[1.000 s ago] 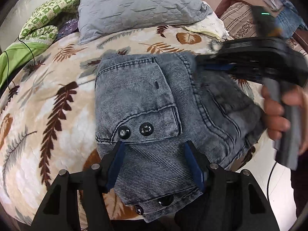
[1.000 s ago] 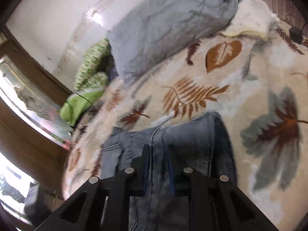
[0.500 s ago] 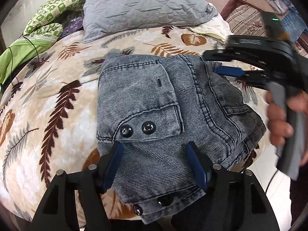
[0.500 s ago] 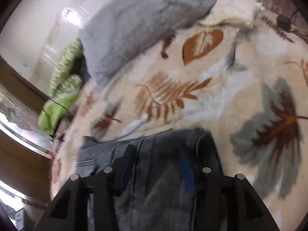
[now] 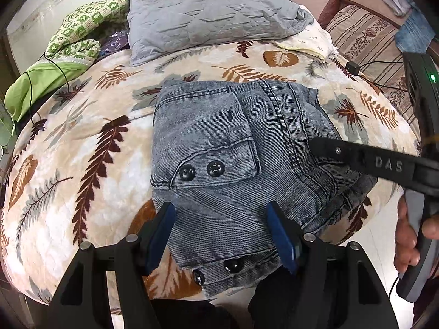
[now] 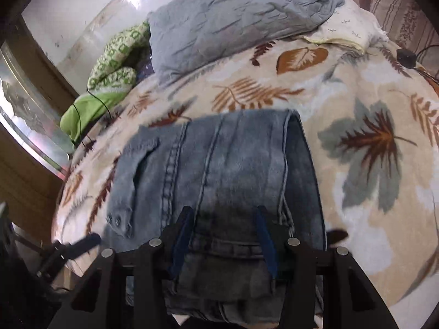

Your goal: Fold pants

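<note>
Pants point(image 5: 236, 148) x1, folded; pillow point(image 5: 214, 13) x1; blanket point(image 5: 82, 148) x1.

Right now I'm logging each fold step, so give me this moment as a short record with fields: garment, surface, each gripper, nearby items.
garment: grey-blue jeans, folded into a compact stack, flap pocket with two snaps on top
surface: leaf-print blanket on a bed
left gripper: open, over the near edge of the jeans, not clamping them
right gripper: jaws closing a little, jeans beneath them, pads not pressing the cloth
nearby items: grey pillow behind the jeans; green cloth at far left
</note>
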`<action>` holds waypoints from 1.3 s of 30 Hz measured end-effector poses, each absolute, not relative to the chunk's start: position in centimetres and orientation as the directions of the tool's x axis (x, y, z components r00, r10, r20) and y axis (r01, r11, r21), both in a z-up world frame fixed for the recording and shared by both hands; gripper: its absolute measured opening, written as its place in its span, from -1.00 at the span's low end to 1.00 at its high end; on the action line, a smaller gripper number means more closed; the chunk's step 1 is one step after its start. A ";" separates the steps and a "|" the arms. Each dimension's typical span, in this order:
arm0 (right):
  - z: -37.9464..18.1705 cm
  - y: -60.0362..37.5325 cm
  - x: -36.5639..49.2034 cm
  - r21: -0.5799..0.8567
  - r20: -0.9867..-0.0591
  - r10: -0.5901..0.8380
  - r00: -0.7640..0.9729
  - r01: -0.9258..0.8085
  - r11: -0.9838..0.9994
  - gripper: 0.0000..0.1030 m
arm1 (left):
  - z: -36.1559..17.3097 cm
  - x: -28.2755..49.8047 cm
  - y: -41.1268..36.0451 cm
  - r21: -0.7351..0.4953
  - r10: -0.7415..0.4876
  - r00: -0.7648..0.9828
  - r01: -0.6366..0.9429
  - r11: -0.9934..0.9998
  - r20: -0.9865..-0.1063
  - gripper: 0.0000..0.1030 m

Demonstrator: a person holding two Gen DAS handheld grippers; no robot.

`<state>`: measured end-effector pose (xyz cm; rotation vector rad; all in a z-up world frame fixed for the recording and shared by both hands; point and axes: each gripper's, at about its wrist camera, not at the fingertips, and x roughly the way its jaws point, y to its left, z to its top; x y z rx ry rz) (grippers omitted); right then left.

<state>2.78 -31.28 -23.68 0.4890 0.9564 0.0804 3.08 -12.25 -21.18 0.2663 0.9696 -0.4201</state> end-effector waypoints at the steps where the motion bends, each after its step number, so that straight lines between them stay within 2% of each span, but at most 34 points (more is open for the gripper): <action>1: -23.7 -31.3 2.6 0.433 -0.767 0.278 0.578 0.148 0.889 -0.09 | -21.2 3.0 -12.3 0.035 -0.223 0.496 0.458 0.888 -0.839 0.35; 23: -23.9 -30.2 -0.4 0.361 -0.789 0.227 0.571 0.132 0.923 -0.09 | -20.9 1.6 -11.4 0.057 -0.202 0.520 0.440 0.896 -0.830 0.43; 28: -22.2 -30.9 -1.9 0.401 -0.756 0.236 0.611 0.146 0.904 -0.09 | -19.0 0.9 -10.7 0.105 -0.169 0.574 0.413 0.905 -0.801 0.45; 39: -15.7 -31.7 -4.4 0.354 -0.658 0.158 0.736 0.117 0.928 -0.09 | -14.2 1.3 -6.6 0.118 -0.098 0.688 0.261 0.958 -0.719 0.51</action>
